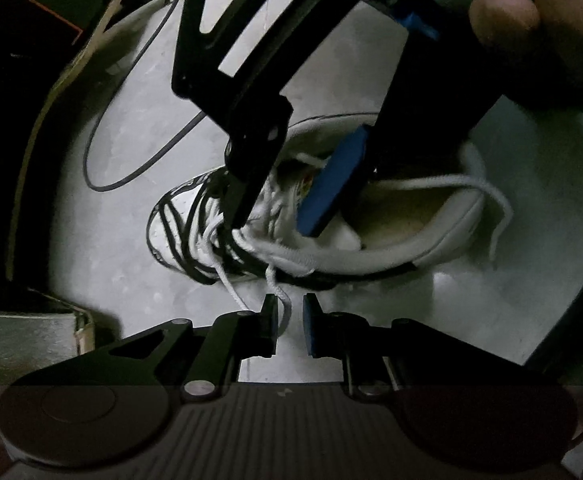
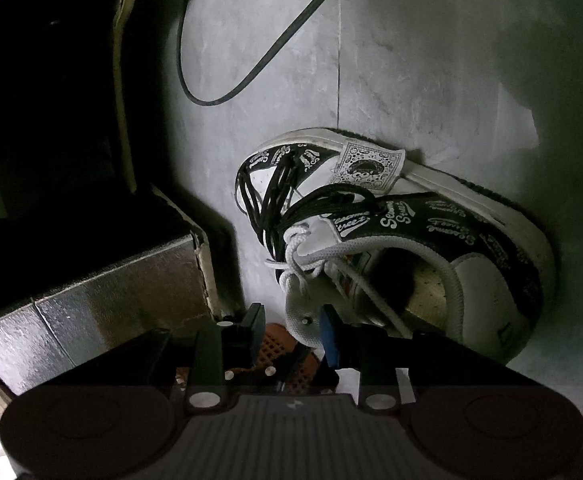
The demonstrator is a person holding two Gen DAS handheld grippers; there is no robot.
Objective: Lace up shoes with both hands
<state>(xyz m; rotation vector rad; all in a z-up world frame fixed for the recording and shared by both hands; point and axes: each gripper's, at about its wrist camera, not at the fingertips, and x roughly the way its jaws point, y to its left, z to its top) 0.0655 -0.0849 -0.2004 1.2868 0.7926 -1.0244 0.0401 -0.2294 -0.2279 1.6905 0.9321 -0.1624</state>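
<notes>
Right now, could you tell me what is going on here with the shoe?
A person is lacing a black-and-white shoe lying on the grey floor, with a tool in each hand. The left tool stands slightly open around a loose white lace, not pinching it. The right tool is open at the shoe's tongue. The lace ends are untied.

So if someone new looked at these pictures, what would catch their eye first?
Probably the black-and-white printed sneaker lying on the pale floor, its white lace loose around the collar. Next, the right gripper poised over the tongue with its blue pad, and the left gripper with a lace strand between its fingers.
</notes>
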